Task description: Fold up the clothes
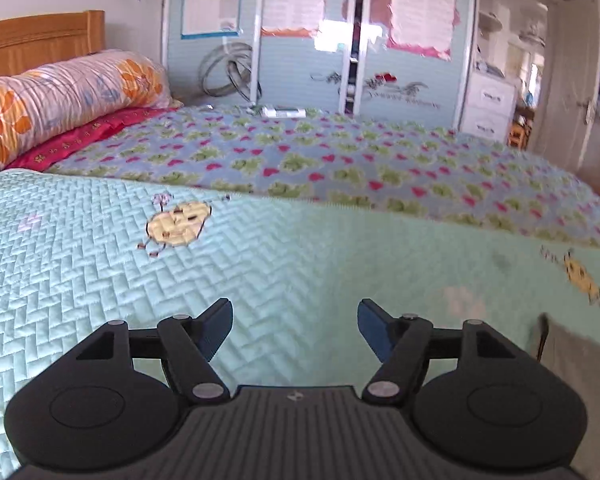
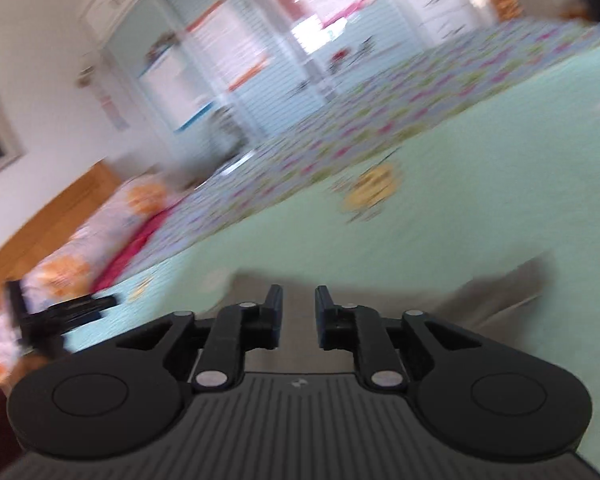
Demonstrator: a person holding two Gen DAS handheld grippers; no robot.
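A grey garment (image 2: 480,300) lies on the mint-green quilt (image 2: 500,200), just ahead of and under my right gripper (image 2: 298,300); the right wrist view is tilted and blurred. The right jaws stand a narrow gap apart with nothing between them. In the left wrist view my left gripper (image 1: 296,320) is wide open and empty over the quilt (image 1: 100,280). An edge of the grey garment (image 1: 580,360) shows at the lower right of that view. The left gripper (image 2: 56,312) also shows at the left edge of the right wrist view.
A blue flowered blanket (image 1: 340,152) covers the far half of the bed. An orange-flowered bolster (image 1: 60,96) and a red pillow (image 1: 84,136) lie by the wooden headboard (image 1: 40,36). A wardrobe with posters (image 1: 320,32) stands behind the bed. A doorway (image 1: 540,72) is at right.
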